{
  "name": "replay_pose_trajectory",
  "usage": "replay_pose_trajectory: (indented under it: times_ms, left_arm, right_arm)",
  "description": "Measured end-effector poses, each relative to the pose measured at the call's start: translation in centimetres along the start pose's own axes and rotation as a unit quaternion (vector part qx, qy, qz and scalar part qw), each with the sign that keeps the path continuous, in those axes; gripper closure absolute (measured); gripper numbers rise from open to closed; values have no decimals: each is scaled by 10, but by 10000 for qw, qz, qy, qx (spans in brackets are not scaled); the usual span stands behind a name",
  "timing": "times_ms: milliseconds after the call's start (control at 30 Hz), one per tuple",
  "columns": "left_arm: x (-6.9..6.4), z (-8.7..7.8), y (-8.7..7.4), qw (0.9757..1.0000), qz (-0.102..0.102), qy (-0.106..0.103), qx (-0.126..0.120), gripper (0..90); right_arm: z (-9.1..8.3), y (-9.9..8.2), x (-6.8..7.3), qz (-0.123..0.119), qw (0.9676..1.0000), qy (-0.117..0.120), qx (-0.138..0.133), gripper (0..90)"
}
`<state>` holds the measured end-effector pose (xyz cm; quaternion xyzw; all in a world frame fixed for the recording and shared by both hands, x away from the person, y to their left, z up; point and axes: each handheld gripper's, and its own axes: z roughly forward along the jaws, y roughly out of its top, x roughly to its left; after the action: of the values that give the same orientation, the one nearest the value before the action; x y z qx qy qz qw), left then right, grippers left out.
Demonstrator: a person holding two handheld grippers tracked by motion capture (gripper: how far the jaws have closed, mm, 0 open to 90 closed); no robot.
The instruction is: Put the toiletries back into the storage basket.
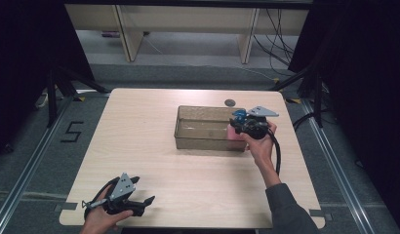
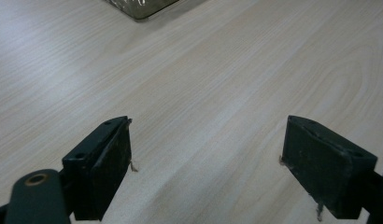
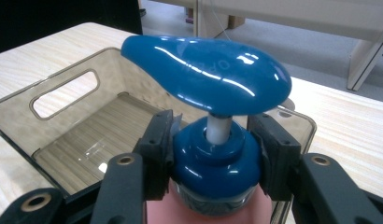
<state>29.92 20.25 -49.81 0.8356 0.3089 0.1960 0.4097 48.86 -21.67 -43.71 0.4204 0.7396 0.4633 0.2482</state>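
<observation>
My right tongs (image 3: pixel 213 154) clamp the pump bottle's (image 3: pixel 210 163) blue collar over the clear bin's (image 3: pixel 63 93) near end; my left tongs (image 2: pixel 206 158) rest wide, empty. A slick collar could slip.

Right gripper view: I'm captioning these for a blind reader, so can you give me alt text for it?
The right gripper clamps its two black jaws on the blue collar of a pump bottle, whose blue pump head points left above a pink body. Behind it, a clear plastic bin with a cut-out handle stands on a pale wooden table.
</observation>
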Motion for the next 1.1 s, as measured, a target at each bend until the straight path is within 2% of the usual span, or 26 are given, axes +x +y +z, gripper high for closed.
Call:
replay_pose_trajectory:
  times_ms: [33,67,100,133,267,300,333,367,467,500,533,600,667,700,800,833,900,1033,1067,1100]
  left_arm:
    - [0,0,0,10000,20,5,-2,154]
    - [0,0,0,10000,27,-14,0,154]
    - [-1,1,0,10000,-4,-26,-32,154]
    - [-1,1,0,10000,-52,-1,-47,154]
    - [1,0,0,10000,76,5,3,154]
    - [0,0,0,10000,40,-49,29,154]
    - [0,0,0,10000,40,-49,29,154]
    - [0,1,0,10000,16,-28,-3,154]
    - [-2,2,-1,10000,-53,-1,-36,154]
    - [0,1,-1,10000,19,-3,22,154]
    - [-1,1,0,10000,-50,-25,-39,154]
    - [-1,1,-1,10000,-38,-31,-38,154]
    - [-1,1,-1,10000,-32,-32,-26,154]
    - [0,1,-1,10000,-16,-42,4,154]
    - [0,0,0,10000,29,-54,18,154]
    - [0,0,-1,10000,1,-38,7,154]
    - [0,1,0,10000,12,-26,-7,154]
    - [0,0,-1,10000,-2,-29,0,154]
    - [0,1,0,10000,-2,-26,-10,154]
    - [0,0,-1,10000,15,-24,-7,154]
  right_arm:
    - [0,0,0,-43,10000,-1,30,536]
    - [1,0,-2,-274,9996,27,-105,534]
    - [1,0,-2,-274,9996,27,-105,534]
    - [0,-2,0,-74,9999,7,-73,533]
    - [0,-2,-2,-216,9997,-66,-98,528]
    - [0,-3,0,121,9998,33,-127,481]
    - [0,-3,0,121,9998,33,-127,481]
    - [1,-3,-1,254,9996,104,-109,403]
    - [1,-4,-1,272,9995,86,-119,358]
    - [0,-3,-1,274,9996,33,-95,347]
    - [-1,-2,0,370,9992,90,-89,326]
    - [0,-2,-1,344,9992,136,-130,313]
    - [-3,-1,0,434,9990,66,-121,299]
    - [-4,-1,1,587,9981,62,-162,284]
    - [-6,0,-1,600,9980,44,-184,275]
    - [-7,0,-2,535,9984,7,-177,272]
    - [-8,0,0,639,9978,6,-195,270]
    - [-10,0,0,678,9974,84,-209,265]
    - [-12,0,-1,595,9980,-16,-216,262]
    - [-13,0,0,727,9970,69,-239,261]
